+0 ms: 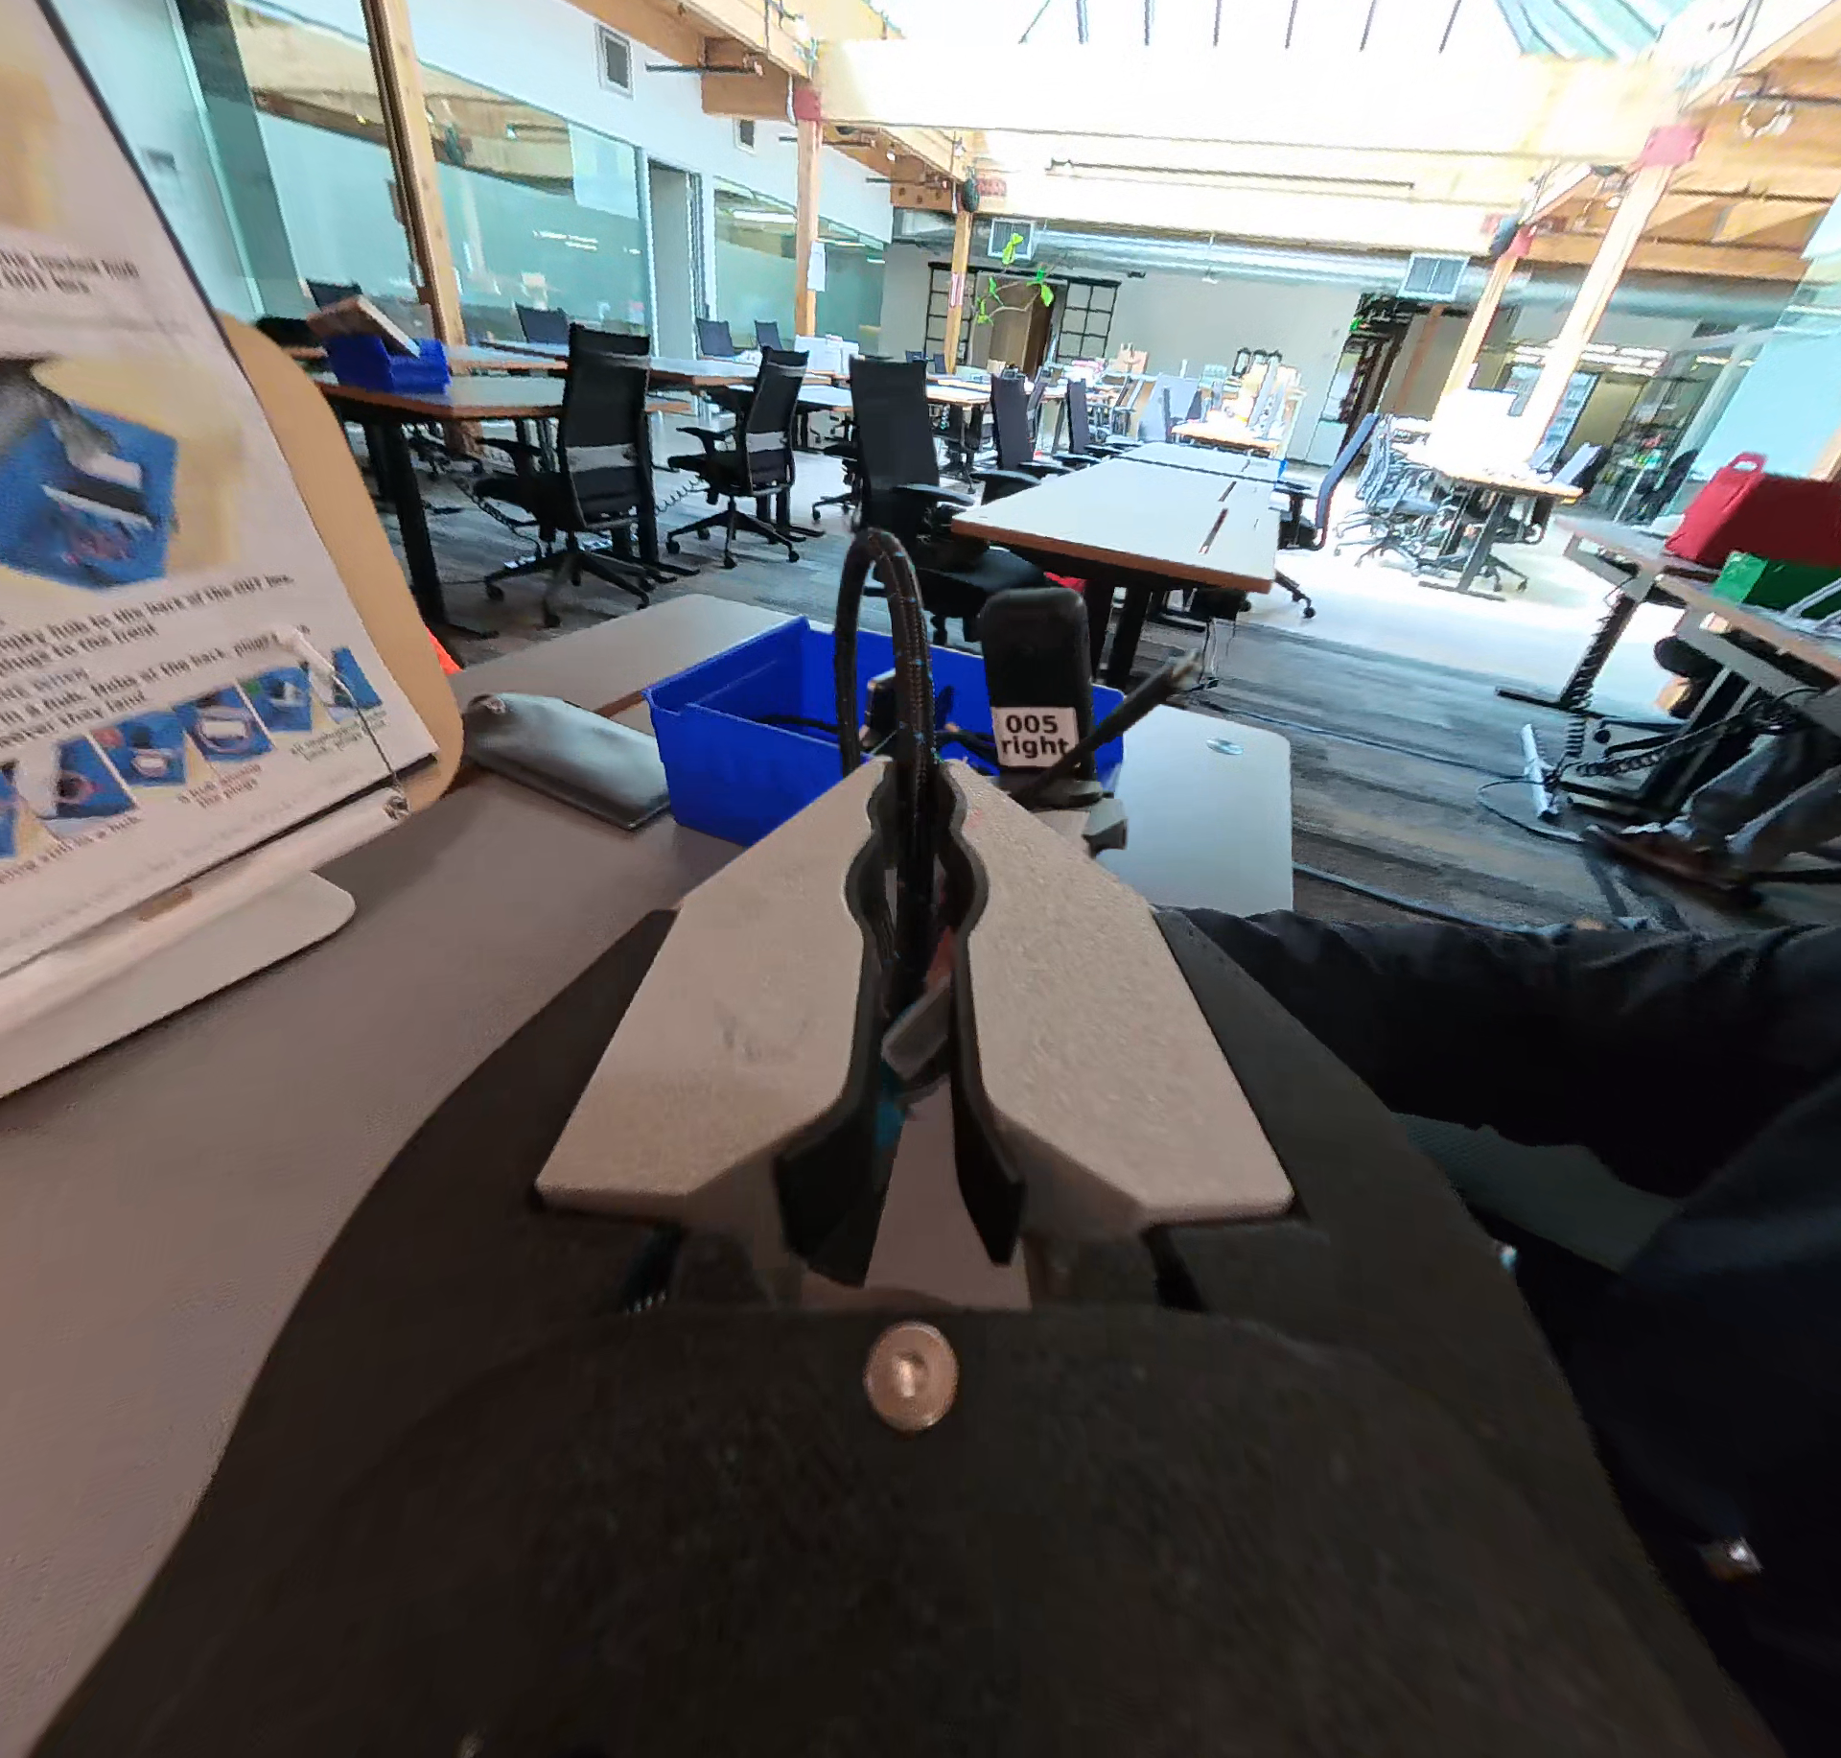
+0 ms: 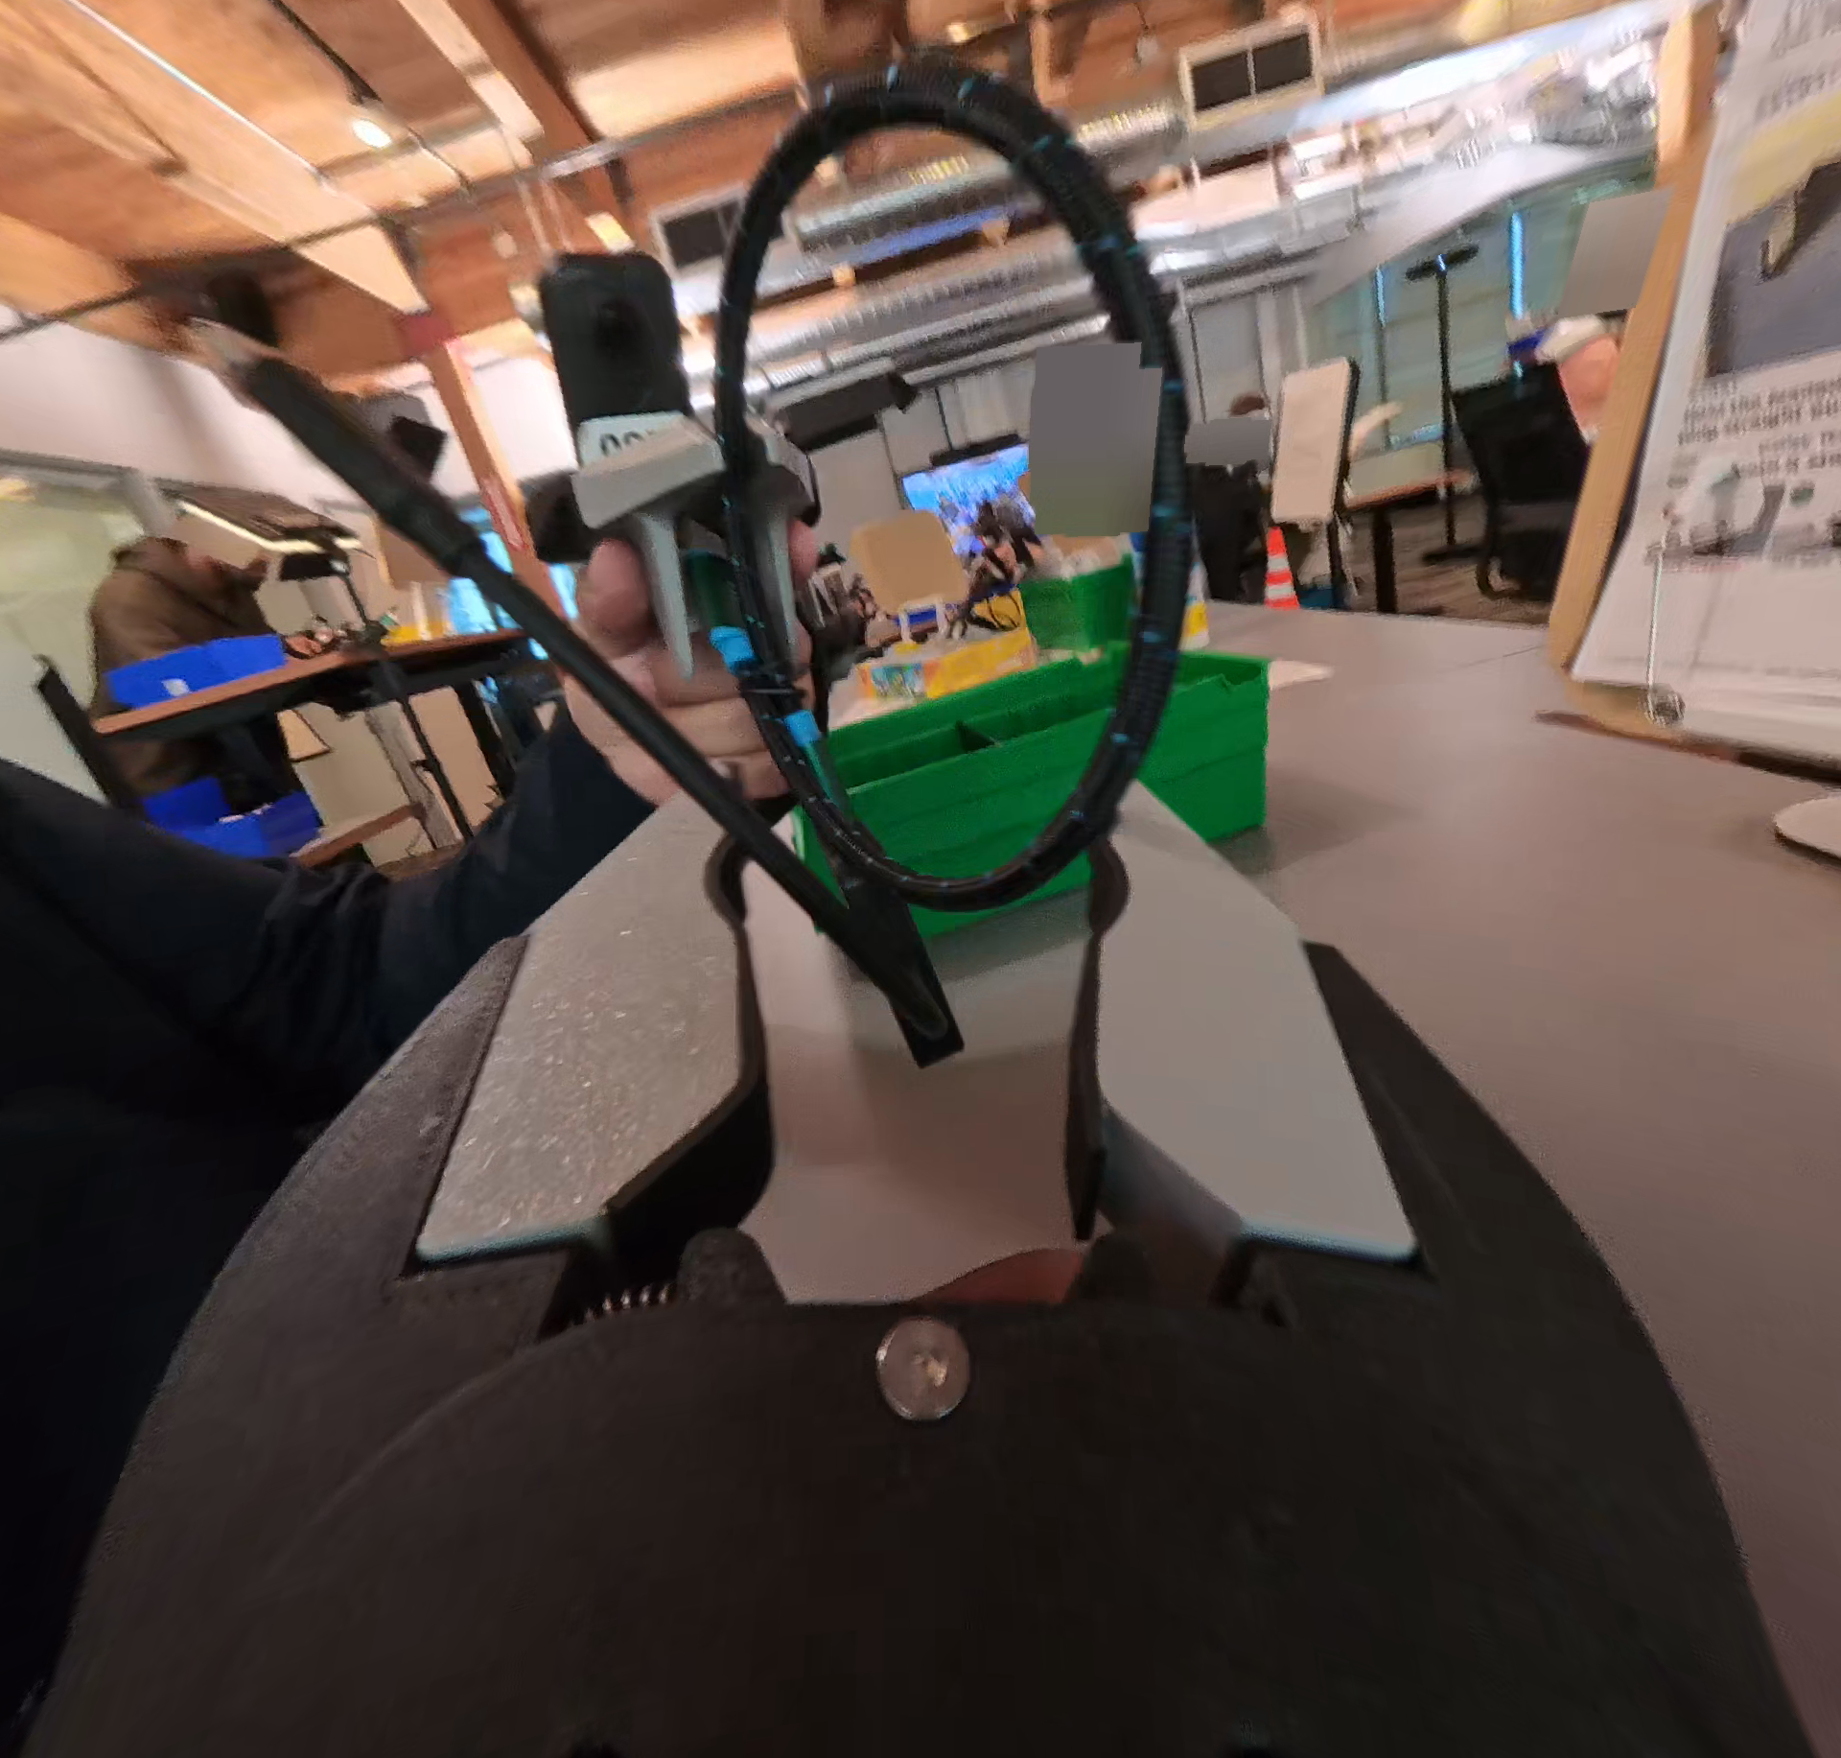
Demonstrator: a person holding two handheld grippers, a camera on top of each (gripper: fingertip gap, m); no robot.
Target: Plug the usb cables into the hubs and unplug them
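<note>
Pinching braided cable (image 1: 902, 714), left claw (image 1: 912, 813) hides plug; right claw (image 2: 921, 898) spread, empty.

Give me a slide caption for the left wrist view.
Left gripper shut on a looped black braided cable, blue bin behind.

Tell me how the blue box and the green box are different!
The blue bin is blue; the green bin is green. The blue bin has black cables lying in it, while what shows of the green bin's compartments looks empty. The green bin shows dividers inside; none show in the blue bin. Both are open plastic bins sitting on the grey table.
</note>
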